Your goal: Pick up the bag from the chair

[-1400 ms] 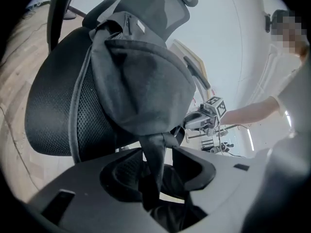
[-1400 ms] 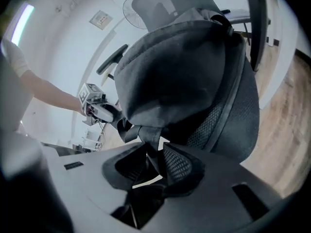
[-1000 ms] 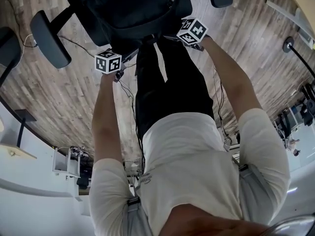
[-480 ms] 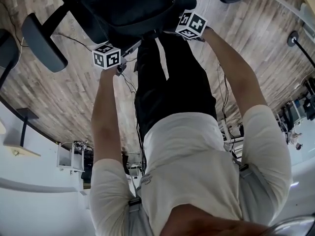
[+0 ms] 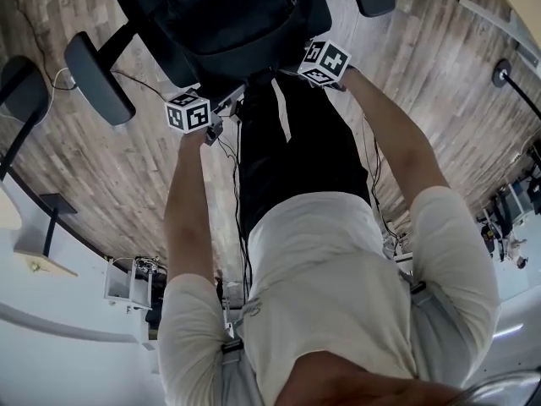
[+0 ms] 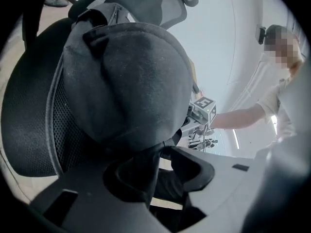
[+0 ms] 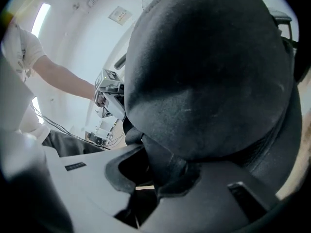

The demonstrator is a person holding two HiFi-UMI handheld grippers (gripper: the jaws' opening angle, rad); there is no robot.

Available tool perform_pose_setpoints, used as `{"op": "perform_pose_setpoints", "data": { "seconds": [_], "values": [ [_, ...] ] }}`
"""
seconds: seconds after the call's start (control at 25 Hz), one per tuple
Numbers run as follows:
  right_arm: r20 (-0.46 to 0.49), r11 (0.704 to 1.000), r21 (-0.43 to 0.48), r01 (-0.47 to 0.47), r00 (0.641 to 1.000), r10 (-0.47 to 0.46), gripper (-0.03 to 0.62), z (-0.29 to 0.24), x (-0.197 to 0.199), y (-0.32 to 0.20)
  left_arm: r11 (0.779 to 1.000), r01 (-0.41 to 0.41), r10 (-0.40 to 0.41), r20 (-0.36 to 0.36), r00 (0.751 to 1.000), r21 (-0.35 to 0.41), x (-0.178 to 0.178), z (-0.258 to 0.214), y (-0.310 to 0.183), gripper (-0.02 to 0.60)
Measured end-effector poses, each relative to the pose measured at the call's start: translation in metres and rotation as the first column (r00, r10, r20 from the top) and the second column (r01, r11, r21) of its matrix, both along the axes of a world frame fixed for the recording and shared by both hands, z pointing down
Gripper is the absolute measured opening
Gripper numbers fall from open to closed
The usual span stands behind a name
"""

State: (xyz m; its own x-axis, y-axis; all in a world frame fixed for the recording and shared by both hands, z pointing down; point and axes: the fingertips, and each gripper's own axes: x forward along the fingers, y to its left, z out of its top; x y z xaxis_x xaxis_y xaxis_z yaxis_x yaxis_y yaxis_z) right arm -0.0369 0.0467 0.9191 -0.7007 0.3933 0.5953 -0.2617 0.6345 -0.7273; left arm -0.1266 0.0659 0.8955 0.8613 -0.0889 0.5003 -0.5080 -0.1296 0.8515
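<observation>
Left gripper point(image 6: 158, 166): jaws have just been closing and are not yet clamped. A bag strap point(image 6: 146, 174) hangs between them, lying against the jaw at 9 o'clock, with a gap on the 3 o'clock side.
Right gripper point(image 7: 146, 176): jaws have also just been closing and are now pinched on a fold at the bottom edge of the bag point(image 5: 224, 15).
Head view: the black bag sits on the chair point(image 5: 100, 79) at 12 o'clock in the frame. The left cube point(image 5: 188, 112) is at the bag's 7 o'clock and the right cube point(image 5: 325, 62) at its 4 o'clock. Both grippers' tips are at the bag's near edge.
Both arms are stretched out toward 12 o'clock over the wood floor point(image 5: 101, 176).
In both gripper views the bag bulges right above the jaws, with the chair's mesh behind it.
</observation>
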Motion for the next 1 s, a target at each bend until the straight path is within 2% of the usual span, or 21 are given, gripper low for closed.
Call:
{"op": "perform_pose_setpoints", "data": {
  "seconds": [0.52, 1.0],
  "values": [
    [0.088, 0.998, 0.016, -0.068, 0.994, 0.066, 0.038, -0.08, -0.014, -0.037, 1.0, 0.009, -0.009, 0.02, 1.0, 0.028, -0.012, -0.073, -0.038, 0.153],
    [0.137, 0.991, 0.058, -0.124, 0.984, 0.115, 0.035, -0.145, -0.025, -0.087, 0.978, 0.166, -0.169, 0.011, 0.986, 0.129, -0.02, -0.137, -0.086, 0.155]
  ]
}}
